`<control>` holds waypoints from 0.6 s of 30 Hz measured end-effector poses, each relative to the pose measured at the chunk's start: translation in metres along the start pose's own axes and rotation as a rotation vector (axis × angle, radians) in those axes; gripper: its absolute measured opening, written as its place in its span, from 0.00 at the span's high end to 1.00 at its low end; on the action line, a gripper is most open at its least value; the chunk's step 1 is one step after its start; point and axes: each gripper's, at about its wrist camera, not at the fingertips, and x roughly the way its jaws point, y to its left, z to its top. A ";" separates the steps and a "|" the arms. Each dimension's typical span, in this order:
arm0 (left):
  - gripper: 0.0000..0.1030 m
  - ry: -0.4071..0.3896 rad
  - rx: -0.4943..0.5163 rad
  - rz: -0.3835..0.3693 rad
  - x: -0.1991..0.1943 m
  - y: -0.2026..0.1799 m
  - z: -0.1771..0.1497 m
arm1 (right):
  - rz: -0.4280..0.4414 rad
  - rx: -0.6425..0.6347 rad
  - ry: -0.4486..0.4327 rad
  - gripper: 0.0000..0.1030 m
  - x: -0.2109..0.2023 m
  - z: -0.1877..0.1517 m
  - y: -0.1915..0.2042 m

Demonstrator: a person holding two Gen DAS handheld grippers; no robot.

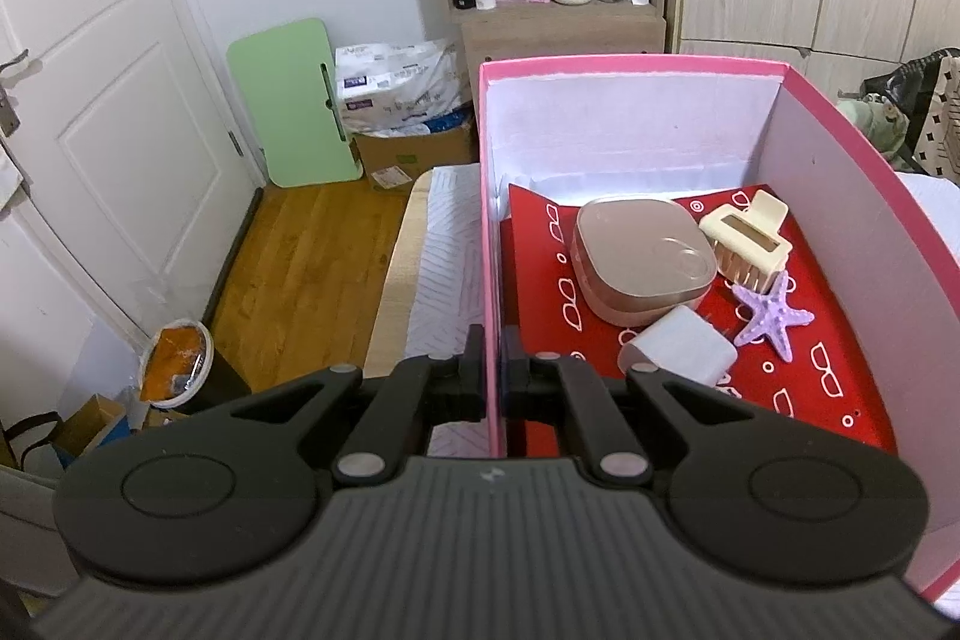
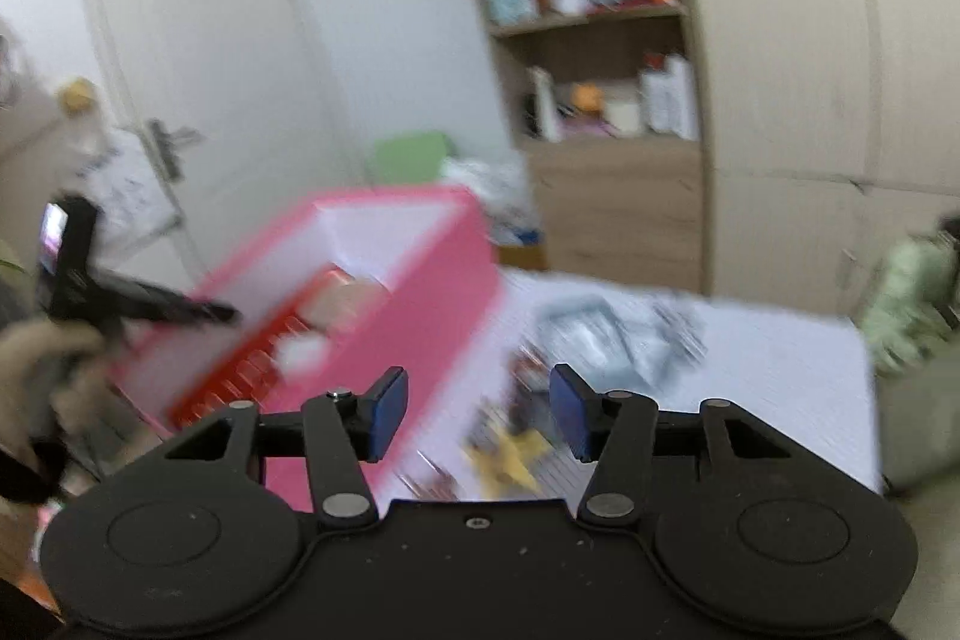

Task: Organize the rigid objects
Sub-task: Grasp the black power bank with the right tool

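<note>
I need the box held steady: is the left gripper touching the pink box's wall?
Touching. The left wrist view shows the left gripper shut on the pink box wall, one pad each side.

The whole right wrist view is smeared by motion. Just beyond the right gripper (image 2: pixel 479 409) fingertips, a yellow thing (image 2: pixel 510 460) and several dark items (image 2: pixel 618 328) on the white cover cannot be identified. The pink box (image 2: pixel 444 280) left of the fingers (its contents mere red and white streaks) has soft edges. In the left wrist view, the white charger (image 1: pixel 684 349) is partly hidden behind the right finger's linkage.
</note>
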 end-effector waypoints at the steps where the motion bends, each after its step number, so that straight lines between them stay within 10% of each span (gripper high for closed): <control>1: 0.96 -0.007 0.009 0.003 -0.001 -0.001 0.000 | -0.021 0.019 0.019 0.44 0.000 -0.007 -0.006; 18: 0.96 -0.009 0.033 0.016 0.001 -0.004 0.000 | -0.251 0.040 0.156 0.24 0.041 -0.046 -0.046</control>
